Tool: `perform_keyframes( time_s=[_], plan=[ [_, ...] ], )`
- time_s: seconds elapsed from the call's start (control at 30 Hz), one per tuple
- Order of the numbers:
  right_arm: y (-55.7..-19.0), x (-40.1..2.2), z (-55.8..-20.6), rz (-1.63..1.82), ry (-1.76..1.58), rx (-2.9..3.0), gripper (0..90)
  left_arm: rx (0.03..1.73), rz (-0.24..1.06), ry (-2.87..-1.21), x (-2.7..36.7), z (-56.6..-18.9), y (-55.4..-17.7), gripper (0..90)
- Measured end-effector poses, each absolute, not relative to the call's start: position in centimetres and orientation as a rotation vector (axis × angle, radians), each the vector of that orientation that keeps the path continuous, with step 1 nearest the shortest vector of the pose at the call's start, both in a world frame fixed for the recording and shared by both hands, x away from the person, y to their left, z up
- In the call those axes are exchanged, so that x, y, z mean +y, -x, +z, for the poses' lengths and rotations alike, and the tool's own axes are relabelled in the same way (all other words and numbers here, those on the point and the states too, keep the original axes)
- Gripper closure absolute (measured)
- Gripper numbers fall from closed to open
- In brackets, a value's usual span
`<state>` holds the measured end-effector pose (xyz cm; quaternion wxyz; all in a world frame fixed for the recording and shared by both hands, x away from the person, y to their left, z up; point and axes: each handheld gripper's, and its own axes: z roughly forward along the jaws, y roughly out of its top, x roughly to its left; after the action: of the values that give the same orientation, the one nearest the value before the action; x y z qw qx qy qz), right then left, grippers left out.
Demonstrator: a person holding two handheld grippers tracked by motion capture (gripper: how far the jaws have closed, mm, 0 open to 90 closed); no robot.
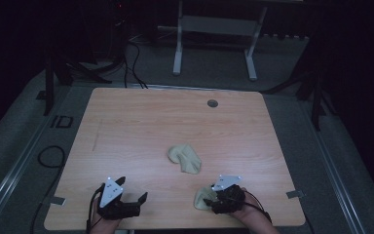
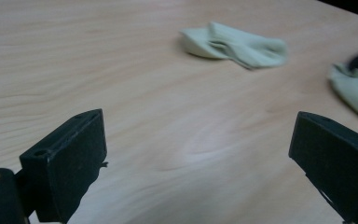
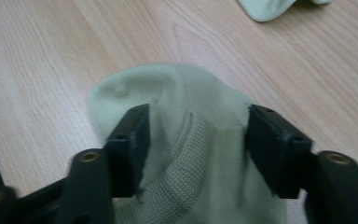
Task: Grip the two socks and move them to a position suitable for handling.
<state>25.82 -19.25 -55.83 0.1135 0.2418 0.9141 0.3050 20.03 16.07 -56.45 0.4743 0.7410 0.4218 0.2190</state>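
Two pale green socks lie on the wooden table (image 1: 141, 122). One crumpled sock (image 1: 185, 158) (image 2: 235, 44) (image 3: 265, 7) rests near the table's middle. The second sock (image 1: 202, 197) (image 2: 354, 88) (image 3: 168, 88) lies near the front edge, under my right gripper (image 1: 212, 200) (image 3: 196, 126). That gripper's jaws stand apart on either side of the sock's ribbed cuff, with the fabric slack between them. My left gripper (image 1: 133, 188) (image 2: 196, 140) hovers low at the front left, jaws wide open over bare wood with nothing between them.
A round cable hole (image 1: 212, 103) sits near the table's far edge. Beyond the table stands a white desk frame (image 1: 214, 29) on grey carpet. Cables (image 1: 48, 156) lie on the floor at the left. The surroundings are dark.
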Motion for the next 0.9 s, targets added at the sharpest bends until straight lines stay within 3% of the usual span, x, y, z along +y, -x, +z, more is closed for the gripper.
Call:
perform_keyframes(
  time_s=[0.07,0.23,0.33,0.43,0.6,0.67,0.77,0.9],
  plan=[
    [-25.5,-18.9,-56.1,0.904,-0.749,2.659,29.3,0.951,0.485,-1.831,14.7,-56.1,-19.9,3.8],
    [-25.5,-18.5,-55.9,0.886,-0.788,2.651,22.2,0.807,0.415,-1.936,11.6,-56.0,-19.7,4.9],
    [-25.4,-18.6,-55.2,0.907,-0.792,2.625,22.7,0.732,0.367,-1.964,10.2,-55.8,-19.7,9.6],
    [-24.9,-19.2,-54.0,0.959,-0.809,2.586,30.0,0.678,0.337,-1.989,8.9,-55.5,-19.9,15.4],
    [-23.9,-19.5,-53.3,0.952,-0.787,2.566,42.5,0.578,0.269,-2.008,6.9,-55.0,-20.3,43.6],
    [-23.7,-19.6,-53.4,0.940,-0.796,2.568,43.4,0.555,0.264,-2.036,6.0,-54.9,-20.6,53.6],
    [-23.5,-19.6,-53.8,0.936,-0.817,2.580,46.8,0.530,0.258,-2.085,4.6,-54.9,-21.2,64.1],
    [-23.3,-19.4,-54.5,0.919,-0.817,2.605,48.6,0.506,0.232,-2.167,2.8,-55.7,-22.0,71.2]
  ],
)
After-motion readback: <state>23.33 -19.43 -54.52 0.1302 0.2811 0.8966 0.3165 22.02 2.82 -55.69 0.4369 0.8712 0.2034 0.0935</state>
